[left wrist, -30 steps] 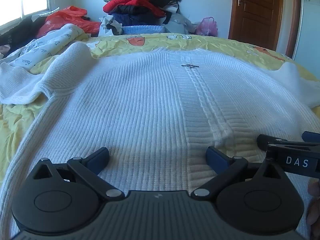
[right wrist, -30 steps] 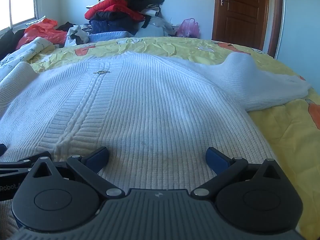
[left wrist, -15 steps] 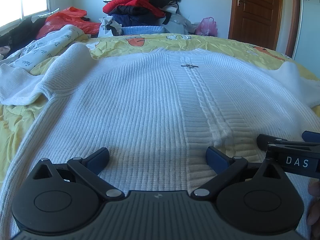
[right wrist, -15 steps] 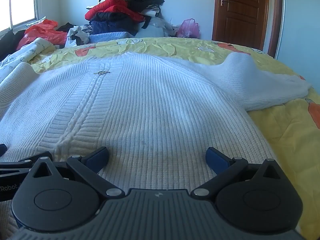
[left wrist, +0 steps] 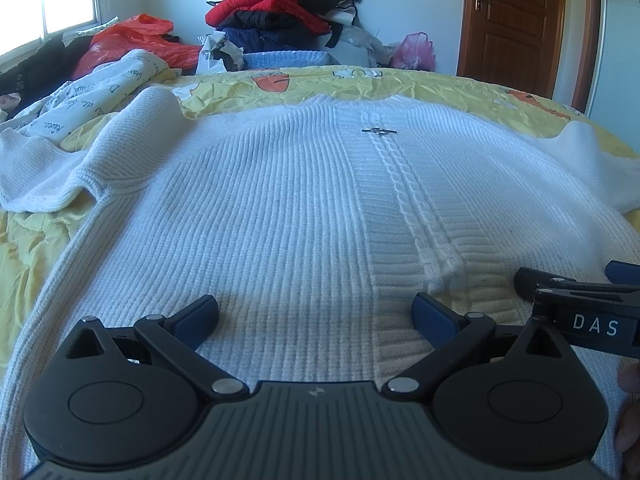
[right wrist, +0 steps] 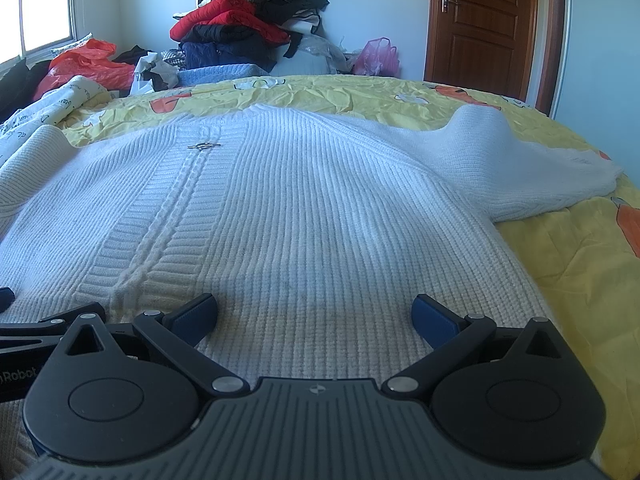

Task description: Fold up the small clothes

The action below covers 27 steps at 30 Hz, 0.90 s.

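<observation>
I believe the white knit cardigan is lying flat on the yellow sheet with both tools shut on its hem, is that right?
Not quite: both the left tool and right tool are open, gripping nothing, as each wrist view shows. The white knit cardigan does lie flat on the yellow sheet.

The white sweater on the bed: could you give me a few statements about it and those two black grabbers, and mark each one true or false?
1. The sweater lies spread flat on the yellow sheet. True.
2. The left gripper is clamped shut on the hem. False: its jaws stand wide open, with nothing between them.
3. The right gripper is open over the sweater's lower edge. True.
4. Both sleeves are already folded across the chest. False: the right sleeve and the left sleeve both stick out to the sides.
5. A metal clasp sits near the neckline. True.
6. The door stands open. False: it is shut.
</observation>
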### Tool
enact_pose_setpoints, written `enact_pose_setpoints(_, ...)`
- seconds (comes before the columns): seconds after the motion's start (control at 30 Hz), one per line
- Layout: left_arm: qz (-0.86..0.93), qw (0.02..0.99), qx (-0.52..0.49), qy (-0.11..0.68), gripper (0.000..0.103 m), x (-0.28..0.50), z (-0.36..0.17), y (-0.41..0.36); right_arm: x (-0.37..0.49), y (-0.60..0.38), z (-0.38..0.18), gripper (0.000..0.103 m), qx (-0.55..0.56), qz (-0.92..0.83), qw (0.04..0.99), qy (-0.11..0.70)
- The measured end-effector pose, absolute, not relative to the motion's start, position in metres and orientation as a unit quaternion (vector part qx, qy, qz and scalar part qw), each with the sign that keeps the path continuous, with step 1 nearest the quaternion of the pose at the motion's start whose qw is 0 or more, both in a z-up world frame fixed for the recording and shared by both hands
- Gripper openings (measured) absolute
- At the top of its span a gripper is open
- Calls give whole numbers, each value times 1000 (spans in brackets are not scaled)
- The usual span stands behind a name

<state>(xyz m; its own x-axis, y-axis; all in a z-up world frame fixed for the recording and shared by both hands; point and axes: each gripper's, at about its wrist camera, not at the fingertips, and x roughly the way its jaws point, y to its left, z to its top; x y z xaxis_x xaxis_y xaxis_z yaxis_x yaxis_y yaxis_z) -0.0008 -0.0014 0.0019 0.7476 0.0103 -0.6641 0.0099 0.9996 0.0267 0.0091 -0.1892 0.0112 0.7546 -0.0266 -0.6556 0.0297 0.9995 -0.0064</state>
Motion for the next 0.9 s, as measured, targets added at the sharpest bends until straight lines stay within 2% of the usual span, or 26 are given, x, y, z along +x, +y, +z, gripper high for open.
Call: enact_pose_setpoints(0.9,-2,934,13,357,103,2,1,-2,9,-189,12,103,3,-15,937,349)
